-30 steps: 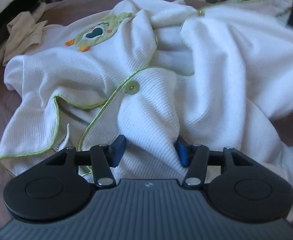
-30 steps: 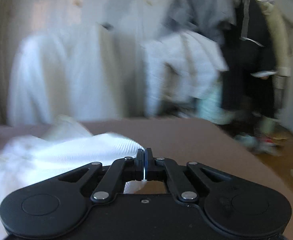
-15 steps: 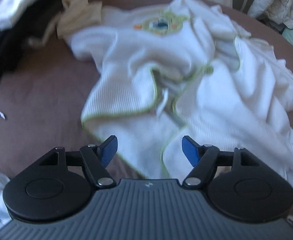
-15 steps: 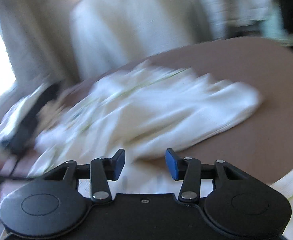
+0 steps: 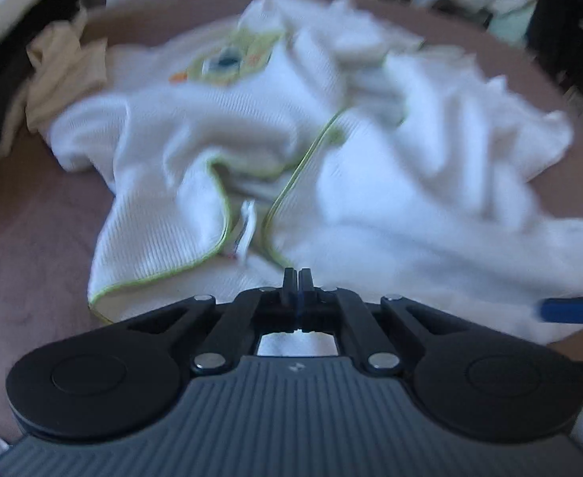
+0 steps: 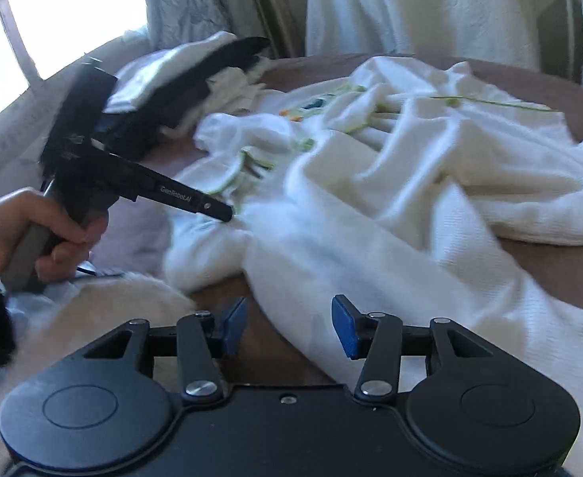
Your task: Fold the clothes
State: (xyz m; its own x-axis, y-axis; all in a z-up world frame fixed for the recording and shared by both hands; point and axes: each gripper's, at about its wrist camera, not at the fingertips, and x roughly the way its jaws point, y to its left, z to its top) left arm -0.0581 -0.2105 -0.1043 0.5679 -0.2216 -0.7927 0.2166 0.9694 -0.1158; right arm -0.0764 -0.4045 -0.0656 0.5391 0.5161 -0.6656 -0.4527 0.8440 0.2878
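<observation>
A white waffle-knit garment [image 5: 371, 198] with green trim and a green monster patch [image 5: 228, 61] lies crumpled on the brown surface [image 5: 33, 218]. My left gripper [image 5: 297, 278] is shut, and its tips pinch the cloth beside the green-trimmed edge. The right wrist view shows the same left gripper [image 6: 228, 214] touching the garment [image 6: 371, 198], with a person's hand [image 6: 25, 230] on its handle. My right gripper [image 6: 289, 318] hovers over the near end of the garment. Its jaws are opening; cloth lies below them, and neither pad presses it. One of its blue fingers [image 5: 570, 310] shows at the right edge.
A pile of black and white clothes [image 6: 196, 67] sits at the far left of the brown surface [image 6: 570, 270], with a cream cloth [image 5: 65, 71] beside it. Pale clothes [image 6: 411, 8] hang behind. White fabric [image 6: 92, 310] lies at the near left.
The left jaws have gone from open to shut at the garment's near edge. The right gripper has swung down from facing the room to over the garment, and its jaws have opened.
</observation>
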